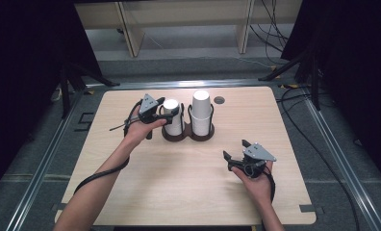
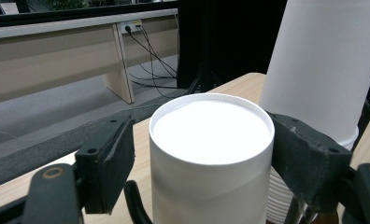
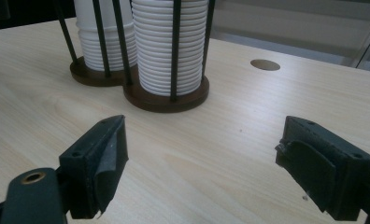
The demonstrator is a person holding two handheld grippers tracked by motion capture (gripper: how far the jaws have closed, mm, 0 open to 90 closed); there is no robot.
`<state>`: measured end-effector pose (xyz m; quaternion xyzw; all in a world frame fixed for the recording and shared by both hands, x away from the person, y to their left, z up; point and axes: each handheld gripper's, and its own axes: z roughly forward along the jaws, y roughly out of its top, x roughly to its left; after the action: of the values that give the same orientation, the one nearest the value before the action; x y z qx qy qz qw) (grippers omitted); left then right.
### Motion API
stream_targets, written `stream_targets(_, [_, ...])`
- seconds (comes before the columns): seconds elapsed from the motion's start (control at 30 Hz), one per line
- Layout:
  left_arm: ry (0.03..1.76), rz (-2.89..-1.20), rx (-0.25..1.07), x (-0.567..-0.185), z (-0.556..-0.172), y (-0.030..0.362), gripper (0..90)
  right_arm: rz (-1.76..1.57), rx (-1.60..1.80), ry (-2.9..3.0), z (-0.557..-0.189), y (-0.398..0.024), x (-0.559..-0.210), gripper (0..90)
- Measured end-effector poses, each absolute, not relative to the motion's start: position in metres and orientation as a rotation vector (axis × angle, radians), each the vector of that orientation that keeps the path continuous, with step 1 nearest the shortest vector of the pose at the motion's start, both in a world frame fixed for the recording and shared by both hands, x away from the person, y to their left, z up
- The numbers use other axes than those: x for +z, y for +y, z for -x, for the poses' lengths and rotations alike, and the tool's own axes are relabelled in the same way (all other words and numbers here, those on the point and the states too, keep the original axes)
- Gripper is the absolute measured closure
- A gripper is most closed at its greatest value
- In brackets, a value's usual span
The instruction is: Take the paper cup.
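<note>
Two stacks of upturned white paper cups stand in a dark double holder (image 1: 187,137) with thin black rods, at the table's middle back. My left gripper (image 1: 171,115) reaches around the top cup (image 1: 171,104) of the shorter left stack. In the left gripper view that cup (image 2: 211,135) sits between the jaws of my left gripper (image 2: 202,158): the right pad (image 2: 304,158) meets its wall, while a narrow gap shows at the left pad (image 2: 110,163). The taller stack (image 1: 201,110) (image 2: 323,60) rises just beyond. My right gripper (image 1: 235,149) (image 3: 199,158) hovers open and empty over bare wood, right of the holder.
The wooden table (image 1: 179,192) has a round hole (image 1: 219,100) (image 3: 265,64) behind the taller stack. The right gripper view has the nearer stack (image 3: 171,46) and the farther one (image 3: 103,37) in their rods. Dark stands and cables surround the table.
</note>
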<state>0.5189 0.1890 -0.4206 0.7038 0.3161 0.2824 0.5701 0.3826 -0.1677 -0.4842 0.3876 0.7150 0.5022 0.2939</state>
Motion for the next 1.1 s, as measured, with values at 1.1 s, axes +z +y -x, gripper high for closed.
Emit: stream_targets(1.1, [0.710,-1.618,0.668,-0.407,-0.521,0.189,33.9,-1.006,1.321,1.921,-0.384,-0.167,-0.485,15.9])
